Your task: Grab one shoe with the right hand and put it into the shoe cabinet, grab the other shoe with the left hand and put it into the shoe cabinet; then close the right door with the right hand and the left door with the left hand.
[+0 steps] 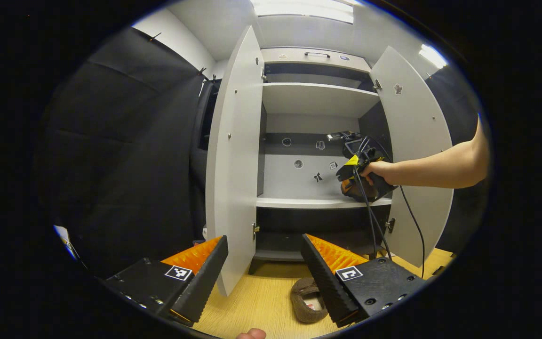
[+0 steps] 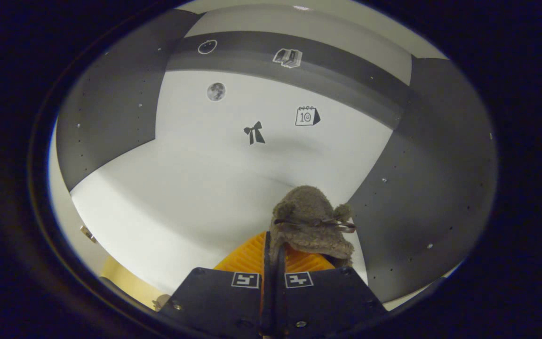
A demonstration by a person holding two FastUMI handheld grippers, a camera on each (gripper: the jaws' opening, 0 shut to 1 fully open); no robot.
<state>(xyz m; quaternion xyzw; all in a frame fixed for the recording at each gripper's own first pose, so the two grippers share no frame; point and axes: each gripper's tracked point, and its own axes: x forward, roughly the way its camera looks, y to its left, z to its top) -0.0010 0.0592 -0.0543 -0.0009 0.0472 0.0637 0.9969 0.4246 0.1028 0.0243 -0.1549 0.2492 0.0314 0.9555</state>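
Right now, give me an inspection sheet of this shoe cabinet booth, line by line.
Surface: wooden floor in front of the cabinet.
Job's things: shoe cabinet with both doors open; one brown fuzzy shoe held over the white middle shelf; second shoe lying on the floor.
Clutter: nothing seen.
Grippers: right claw shut on the shoe inside the cabinet; left claw open, above the floor, holding nothing.
Cables: black cable hanging from the right claw in front of the cabinet.
Surroundings: black cloth wall, small stickers on the cabinet's back panel.
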